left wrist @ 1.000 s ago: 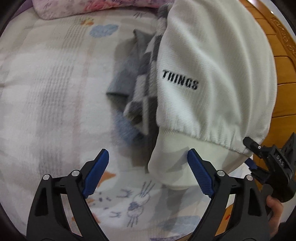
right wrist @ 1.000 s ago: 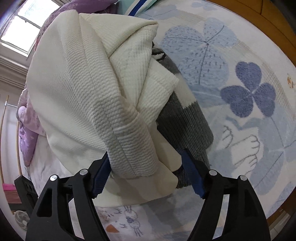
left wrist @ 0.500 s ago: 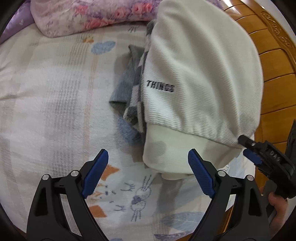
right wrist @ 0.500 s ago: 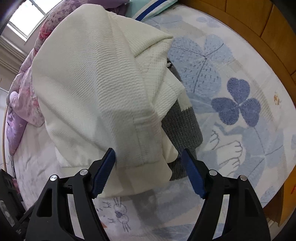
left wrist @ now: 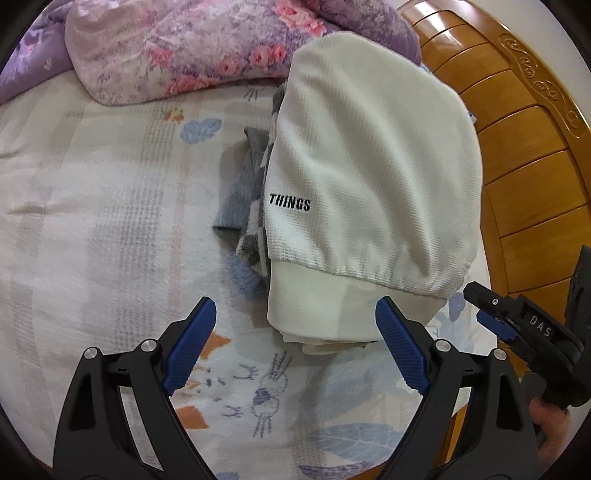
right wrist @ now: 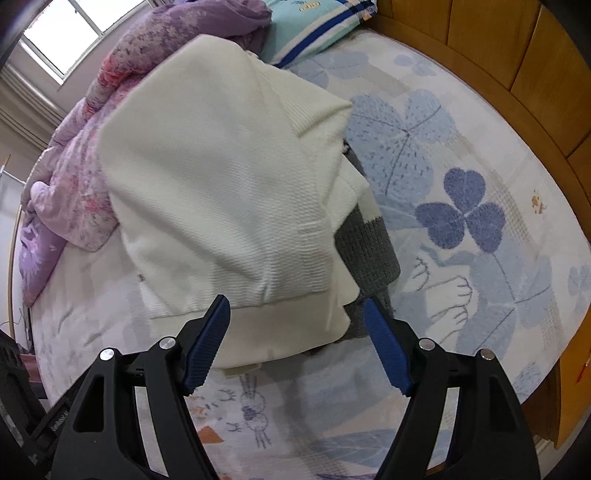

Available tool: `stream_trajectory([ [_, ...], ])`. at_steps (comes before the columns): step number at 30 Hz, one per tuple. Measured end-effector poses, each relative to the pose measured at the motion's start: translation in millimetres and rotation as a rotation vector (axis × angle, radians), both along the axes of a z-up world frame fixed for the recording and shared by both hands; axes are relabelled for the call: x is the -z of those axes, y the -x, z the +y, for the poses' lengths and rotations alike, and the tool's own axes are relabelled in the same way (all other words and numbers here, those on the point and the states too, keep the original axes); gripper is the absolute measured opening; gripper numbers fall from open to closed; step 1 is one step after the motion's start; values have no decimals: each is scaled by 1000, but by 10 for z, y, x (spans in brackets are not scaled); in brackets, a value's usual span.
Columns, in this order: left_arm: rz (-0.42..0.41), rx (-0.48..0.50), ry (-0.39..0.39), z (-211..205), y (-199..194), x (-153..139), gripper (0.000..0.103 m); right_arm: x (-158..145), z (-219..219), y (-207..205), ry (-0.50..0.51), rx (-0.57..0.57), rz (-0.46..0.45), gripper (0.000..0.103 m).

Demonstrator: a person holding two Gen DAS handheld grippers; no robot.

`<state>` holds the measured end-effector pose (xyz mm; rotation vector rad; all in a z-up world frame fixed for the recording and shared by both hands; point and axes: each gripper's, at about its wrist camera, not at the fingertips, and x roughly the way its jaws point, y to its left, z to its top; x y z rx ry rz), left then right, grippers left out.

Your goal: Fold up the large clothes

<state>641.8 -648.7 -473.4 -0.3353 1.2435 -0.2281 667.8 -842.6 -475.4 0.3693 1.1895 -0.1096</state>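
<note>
A folded cream-white sweatshirt (left wrist: pixel 373 177) with the black word "THINGS" lies on the bed, on top of a grey and white knit garment (left wrist: pixel 247 199). It also shows in the right wrist view (right wrist: pixel 221 192), with the grey knit (right wrist: pixel 365 251) sticking out at its right. My left gripper (left wrist: pixel 295 343) is open and empty, just short of the sweatshirt's near hem. My right gripper (right wrist: pixel 299 339) is open and empty, its jaws either side of the hem's near edge without touching it. The right gripper also shows at the right edge of the left wrist view (left wrist: pixel 495 317).
The bed has a pale sheet (left wrist: pixel 92 229) printed with blue clovers and cartoon animals. A purple floral quilt (left wrist: pixel 192 48) lies bunched at the far side. A wooden headboard (left wrist: pixel 528 155) runs along the right. A teal striped pillow (right wrist: pixel 314 22) lies beyond the sweatshirt.
Both grippers have drawn back from the sweatshirt, which now looks smaller and farther away. The right gripper's jaws no longer have cloth between them. The sweatshirt stays put.
</note>
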Motion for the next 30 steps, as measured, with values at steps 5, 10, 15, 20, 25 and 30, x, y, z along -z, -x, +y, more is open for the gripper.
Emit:
stream_trajectory([
  [5,-46,-23,-21,71,58,-211,89,-226,181,49,-14,-27,-44,72],
  [10,-100,-49,-39,201,157,-495,90,-532,415,151,9,-80,-88,72],
  [15,-163,-60,-101,390,344,-835,92,-850,658,349,84,-118,-116,77],
  [20,-239,-54,-134,639,634,-1231,93,-1199,953,751,151,-151,-214,92],
  [25,-309,-41,-170,922,1056,-1587,95,-1466,1283,1231,167,-169,-264,94],
  [30,-381,-47,-199,1332,1707,-1956,95,-1769,1729,1878,238,-181,-328,95],
])
